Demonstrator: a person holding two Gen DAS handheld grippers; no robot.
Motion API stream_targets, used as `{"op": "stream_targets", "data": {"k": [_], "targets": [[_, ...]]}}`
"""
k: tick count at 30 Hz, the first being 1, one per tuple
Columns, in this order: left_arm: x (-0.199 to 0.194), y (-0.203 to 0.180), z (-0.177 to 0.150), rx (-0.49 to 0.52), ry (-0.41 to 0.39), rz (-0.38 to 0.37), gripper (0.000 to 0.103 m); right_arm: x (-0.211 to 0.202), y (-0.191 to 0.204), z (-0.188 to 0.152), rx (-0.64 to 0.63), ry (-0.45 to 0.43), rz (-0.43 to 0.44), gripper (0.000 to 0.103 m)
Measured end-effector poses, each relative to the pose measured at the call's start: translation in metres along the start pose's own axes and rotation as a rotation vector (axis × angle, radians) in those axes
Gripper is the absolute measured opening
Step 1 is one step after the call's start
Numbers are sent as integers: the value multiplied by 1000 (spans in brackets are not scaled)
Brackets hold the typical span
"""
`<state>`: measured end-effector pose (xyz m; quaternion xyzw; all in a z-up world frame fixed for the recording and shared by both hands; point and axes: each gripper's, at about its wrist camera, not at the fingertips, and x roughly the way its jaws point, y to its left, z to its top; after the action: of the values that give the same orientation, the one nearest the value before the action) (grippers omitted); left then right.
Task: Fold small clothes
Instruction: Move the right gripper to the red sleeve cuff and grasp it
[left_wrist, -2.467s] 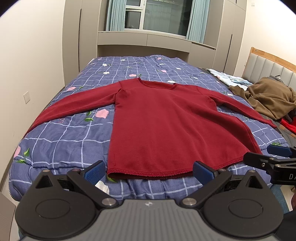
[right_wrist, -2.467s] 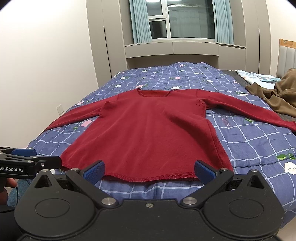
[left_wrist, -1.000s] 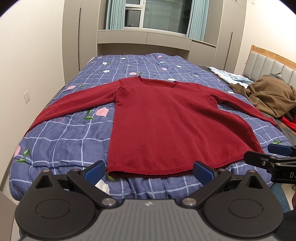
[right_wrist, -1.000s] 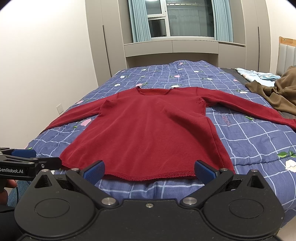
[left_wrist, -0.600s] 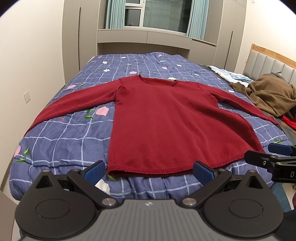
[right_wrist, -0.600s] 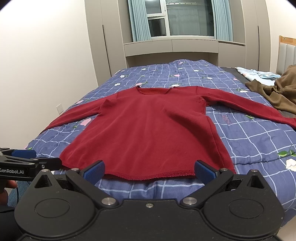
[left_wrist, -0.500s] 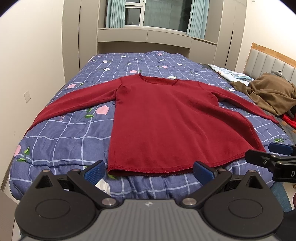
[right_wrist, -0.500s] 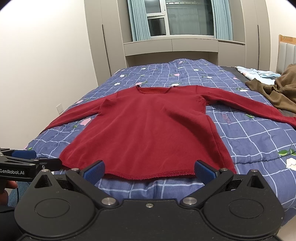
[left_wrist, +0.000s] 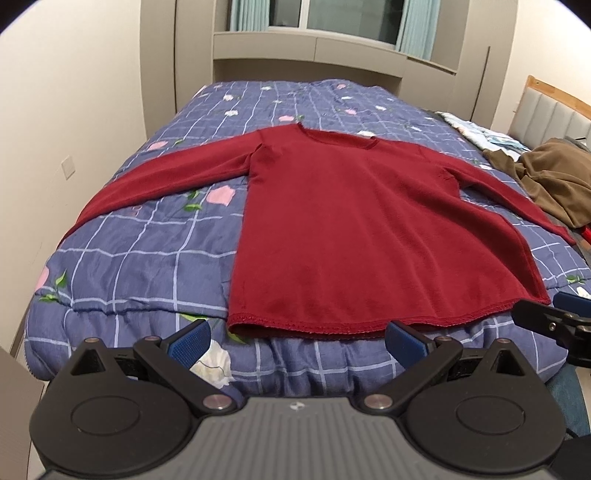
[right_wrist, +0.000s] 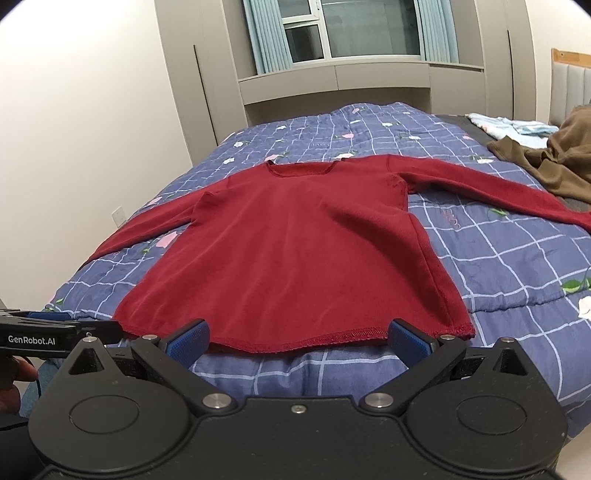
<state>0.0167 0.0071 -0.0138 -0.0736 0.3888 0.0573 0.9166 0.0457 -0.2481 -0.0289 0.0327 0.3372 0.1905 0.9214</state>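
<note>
A dark red long-sleeved sweater (left_wrist: 354, 229) (right_wrist: 295, 251) lies flat on the bed, neckline away from me, both sleeves spread out sideways, hem at the near edge. My left gripper (left_wrist: 297, 341) is open, its blue pads just short of the hem, holding nothing. My right gripper (right_wrist: 297, 339) is open too, at the hem's near side, empty. Each gripper shows at the edge of the other's view: the right one (left_wrist: 554, 325), the left one (right_wrist: 59, 332).
The bed (left_wrist: 147, 258) carries a blue checked floral quilt. A brown garment (left_wrist: 554, 177) (right_wrist: 546, 155) and pale blue cloth (right_wrist: 513, 125) lie at the right by the headboard. A wall runs along the bed's left; cabinets and a window stand beyond it.
Both grippers have crept slightly forward toward the hem and tilted down a little. The sweater has not moved, and both grippers stay open.
</note>
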Motion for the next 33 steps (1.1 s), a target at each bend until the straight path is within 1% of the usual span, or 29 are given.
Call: {"op": "stream_targets", "data": {"k": [7,13,19,21,24,27,30,33], "targets": [[7,-4,11,-35,60,10,103,6,-9,7,35,11,13,103],[14,-11,28,-29,83,37,103,15,-18,20,59,17,2,103],[32,-20,53,-3,99,73,103,35,-33,43,40,16,-13,103],[38,-23,65,13,97,89,103,43,-42,56,49,23,-42,103],[48,-30,85,26,82,111,103,57,-61,83,97,58,-104,103],[57,-39,105,24,68,112,103,72,-74,111,146,115,-238,103],[66,-47,119,23,62,92,103,76,-82,127,154,118,-331,103],[74,-57,130,50,57,81,103,79,-95,136,157,104,-368,103]]}}
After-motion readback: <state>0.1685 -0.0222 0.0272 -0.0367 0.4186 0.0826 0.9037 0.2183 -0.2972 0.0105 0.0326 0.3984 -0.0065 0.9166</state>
